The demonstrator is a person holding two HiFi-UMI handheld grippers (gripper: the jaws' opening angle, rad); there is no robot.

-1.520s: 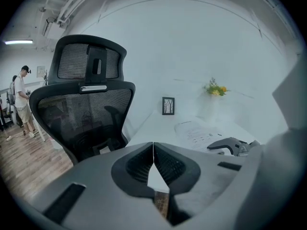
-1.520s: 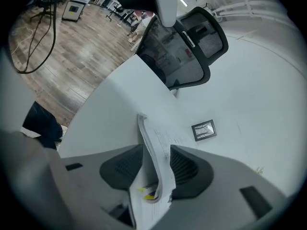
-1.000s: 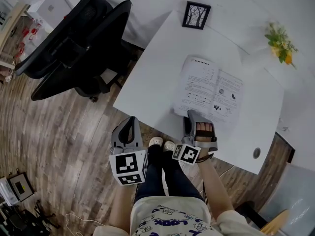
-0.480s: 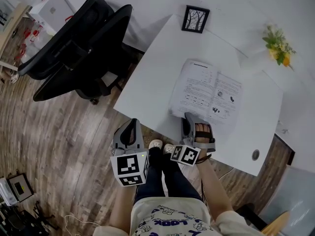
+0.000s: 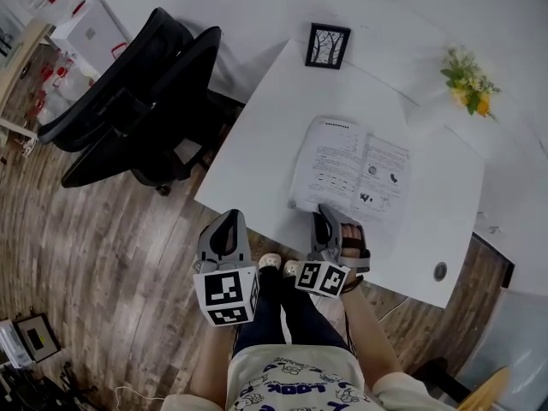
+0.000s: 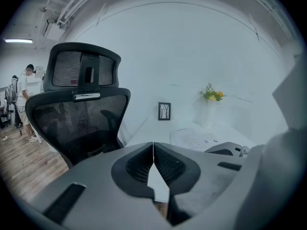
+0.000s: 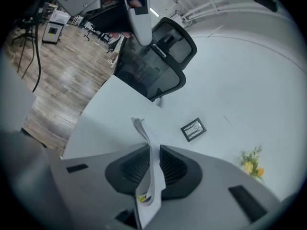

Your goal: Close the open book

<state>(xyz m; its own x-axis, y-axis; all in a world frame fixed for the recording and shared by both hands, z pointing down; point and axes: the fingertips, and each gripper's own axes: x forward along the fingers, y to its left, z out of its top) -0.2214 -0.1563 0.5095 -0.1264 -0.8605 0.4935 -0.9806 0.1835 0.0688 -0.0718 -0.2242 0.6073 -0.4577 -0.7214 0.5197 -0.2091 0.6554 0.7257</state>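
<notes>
Left hand-held gripper [image 6: 153, 147] points downward, jaws together; right hand-held gripper [image 7: 153, 158] closing its jaws on a page [image 7: 144, 133].

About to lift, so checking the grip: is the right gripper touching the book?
Touching. The right gripper view shows raised pages of the book standing between the closing jaws of the right gripper, with both pads against the paper.

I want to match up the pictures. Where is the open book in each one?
Head view: the book lies right of centre, open on the white table.
Left gripper view: book small, just right of centre.
Right gripper view: book low centre, pages standing up between the closing jaws.
Shared landmark: the framed picture, beyond the book in all three.
</notes>
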